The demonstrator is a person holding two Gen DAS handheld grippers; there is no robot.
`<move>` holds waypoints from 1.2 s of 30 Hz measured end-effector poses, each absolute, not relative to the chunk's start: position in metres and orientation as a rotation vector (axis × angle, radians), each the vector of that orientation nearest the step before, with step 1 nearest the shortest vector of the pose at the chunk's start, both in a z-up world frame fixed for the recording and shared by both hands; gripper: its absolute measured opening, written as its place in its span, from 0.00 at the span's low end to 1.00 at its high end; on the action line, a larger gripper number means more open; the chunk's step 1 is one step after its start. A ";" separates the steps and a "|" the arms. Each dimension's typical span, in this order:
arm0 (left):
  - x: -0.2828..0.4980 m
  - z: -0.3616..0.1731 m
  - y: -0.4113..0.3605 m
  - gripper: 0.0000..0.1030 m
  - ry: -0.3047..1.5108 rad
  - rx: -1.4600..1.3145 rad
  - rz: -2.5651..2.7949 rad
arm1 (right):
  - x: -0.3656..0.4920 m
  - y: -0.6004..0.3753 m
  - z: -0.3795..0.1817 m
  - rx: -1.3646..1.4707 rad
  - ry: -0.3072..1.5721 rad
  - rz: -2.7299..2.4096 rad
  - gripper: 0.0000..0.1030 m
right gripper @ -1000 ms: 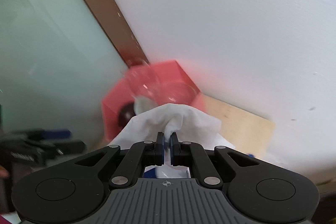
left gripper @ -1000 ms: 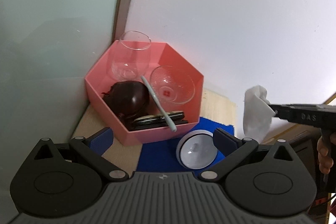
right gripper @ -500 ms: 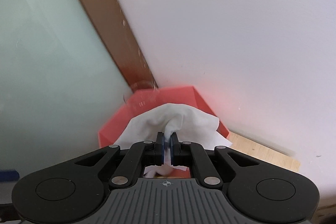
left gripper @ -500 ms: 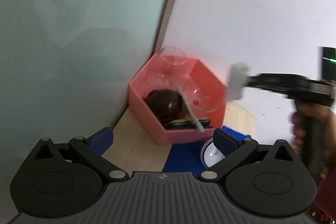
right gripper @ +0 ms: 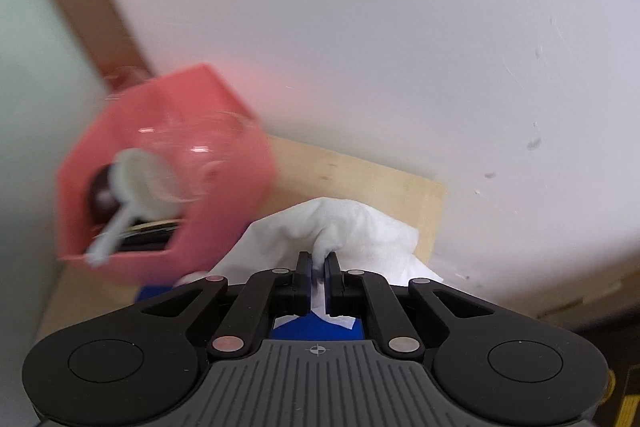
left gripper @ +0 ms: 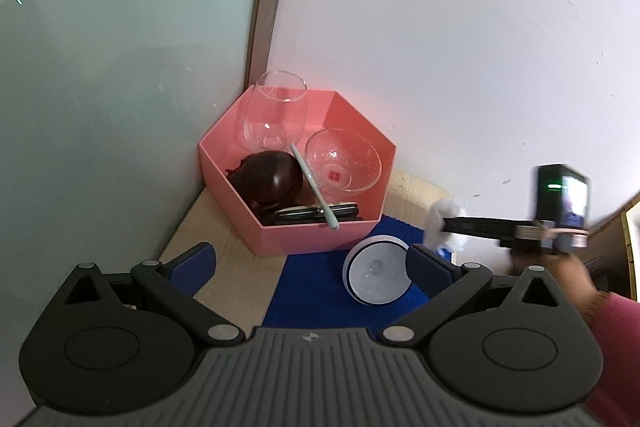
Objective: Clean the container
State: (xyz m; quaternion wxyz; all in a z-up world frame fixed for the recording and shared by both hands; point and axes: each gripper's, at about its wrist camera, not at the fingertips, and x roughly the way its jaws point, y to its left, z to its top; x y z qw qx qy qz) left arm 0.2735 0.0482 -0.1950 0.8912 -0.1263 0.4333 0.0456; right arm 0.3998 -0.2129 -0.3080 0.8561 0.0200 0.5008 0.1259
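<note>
A: What sits around the white cup (left gripper: 376, 275)?

B: It lies on its side on the blue mat (left gripper: 316, 287), just in front of the pink box (left gripper: 304, 241) in the corner. The box holds 1 tall glass (left gripper: 276, 115), 1 glass bowl (left gripper: 343, 166), a dark round pot (left gripper: 270, 181) and a pale spoon (left gripper: 314, 187) leaning over the front rim.

A: Which way does the cup point?

B: Its round end faces the left gripper (left gripper: 310, 259); whether that is mouth or base, I cannot tell.

A: And the grippers?

B: The left one is spread wide, holding nothing, with the cup beside its right finger. The right gripper (right gripper: 318, 263) is pinched tight on a white cloth (right gripper: 344, 227), above the mat's right side.
</note>
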 end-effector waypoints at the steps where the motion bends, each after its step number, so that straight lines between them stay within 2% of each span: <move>1: 0.271 -0.192 0.046 1.00 0.897 -0.258 0.104 | 0.405 -0.210 -0.318 0.039 1.057 0.258 0.08; 2: 0.269 -0.190 0.045 1.00 0.897 -0.256 0.115 | 0.409 -0.207 -0.325 0.031 1.059 0.258 0.08; 4: 0.265 -0.188 0.043 1.00 0.901 -0.251 0.134 | 0.414 -0.201 -0.337 0.028 1.064 0.261 0.24; 6: 0.263 -0.186 0.040 1.00 0.909 -0.243 0.154 | 0.415 -0.197 -0.344 0.031 1.069 0.262 0.73; 8: 0.262 -0.182 0.036 1.00 0.909 -0.242 0.169 | 0.407 -0.199 -0.339 0.037 1.054 0.263 0.94; 15: 0.258 -0.150 0.015 1.00 0.856 -0.228 0.207 | 0.378 -0.218 -0.295 0.111 1.027 0.311 1.00; 19: 0.251 -0.131 -0.001 1.00 0.829 -0.225 0.184 | 0.357 -0.229 -0.261 0.099 1.007 0.283 1.00; 27: 0.227 -0.093 -0.030 1.00 0.832 -0.196 0.056 | 0.292 -0.251 -0.151 0.062 0.932 0.220 1.00; 36: 0.107 -0.058 -0.014 1.00 0.706 -0.153 -0.070 | 0.135 -0.245 -0.047 0.057 0.678 0.004 1.00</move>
